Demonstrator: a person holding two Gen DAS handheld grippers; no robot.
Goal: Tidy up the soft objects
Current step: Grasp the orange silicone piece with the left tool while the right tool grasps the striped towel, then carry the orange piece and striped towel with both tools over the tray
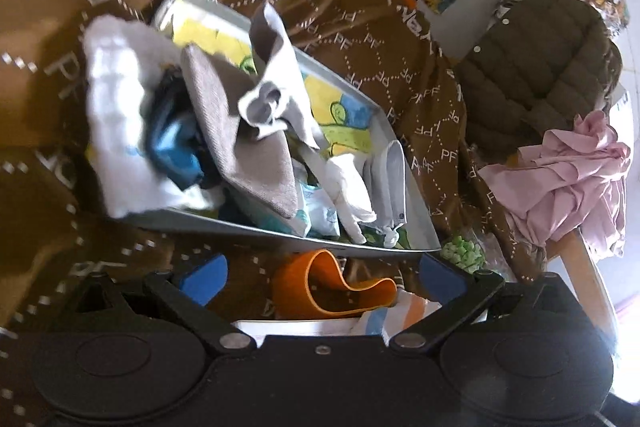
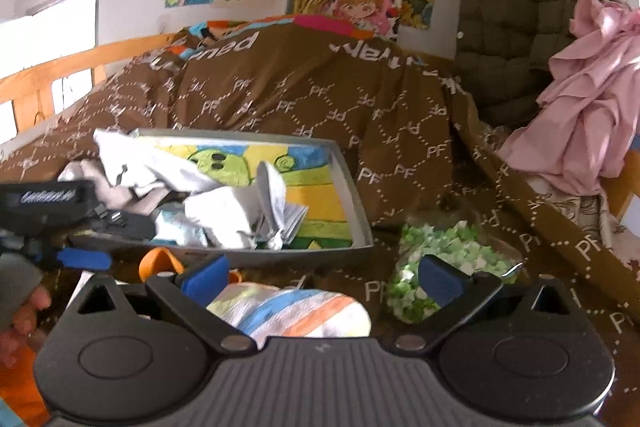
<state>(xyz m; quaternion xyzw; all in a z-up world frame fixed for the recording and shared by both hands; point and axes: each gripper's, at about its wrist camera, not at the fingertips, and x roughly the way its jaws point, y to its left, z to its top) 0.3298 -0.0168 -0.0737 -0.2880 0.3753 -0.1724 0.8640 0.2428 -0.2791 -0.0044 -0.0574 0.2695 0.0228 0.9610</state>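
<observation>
Both tools gaped empty | right tool (image 2: 322, 277) over striped cloth (image 2: 296, 311) | pinch mid-fold, lift into tray (image 2: 360, 211) | left tool (image 1: 324, 273) spare

Daylight scene, fairly bright. The white-framed window (image 2: 60, 23) far left in the right wrist view is blown out. Glare also washes the right edge of the left wrist view. Left wrist view has motion blur, worst on the fluffy white cloth (image 1: 120, 115). Heavy fisheye bending and dark corners in both. Soft shadows across the brown patterned blanket (image 2: 280, 95).
</observation>
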